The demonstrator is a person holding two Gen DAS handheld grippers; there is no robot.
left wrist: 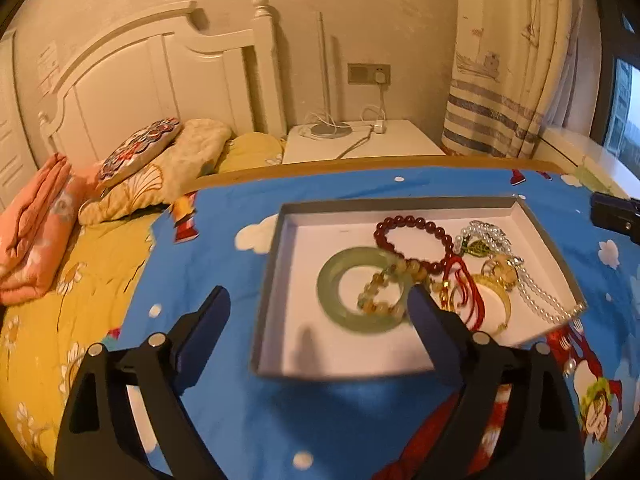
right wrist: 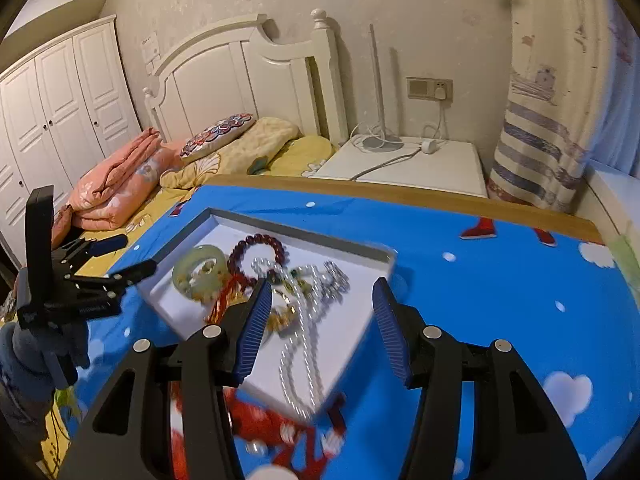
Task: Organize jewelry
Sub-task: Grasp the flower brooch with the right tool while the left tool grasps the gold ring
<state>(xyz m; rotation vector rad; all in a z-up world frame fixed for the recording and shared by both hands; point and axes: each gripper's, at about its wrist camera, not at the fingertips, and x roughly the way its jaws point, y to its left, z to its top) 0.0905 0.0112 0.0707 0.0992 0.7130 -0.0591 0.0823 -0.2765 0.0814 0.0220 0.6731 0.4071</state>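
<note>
A shallow white tray with a grey rim lies on the blue cartoon cloth. In it are a green jade bangle, a dark red bead bracelet, a yellow bead bracelet, a pearl necklace and gold pieces tangled with red cord. My left gripper stands open and wide over the tray's near left part, its right finger beside the bangle, holding nothing. My right gripper is open above the pearl necklace and the tray, with no pad touching anything.
The cloth covers a wood-edged table. Beyond it are a bed with a yellow sheet, a folded orange blanket and pillows. A white nightstand carries a lamp and charger. A curtain hangs at right, a wardrobe at far left.
</note>
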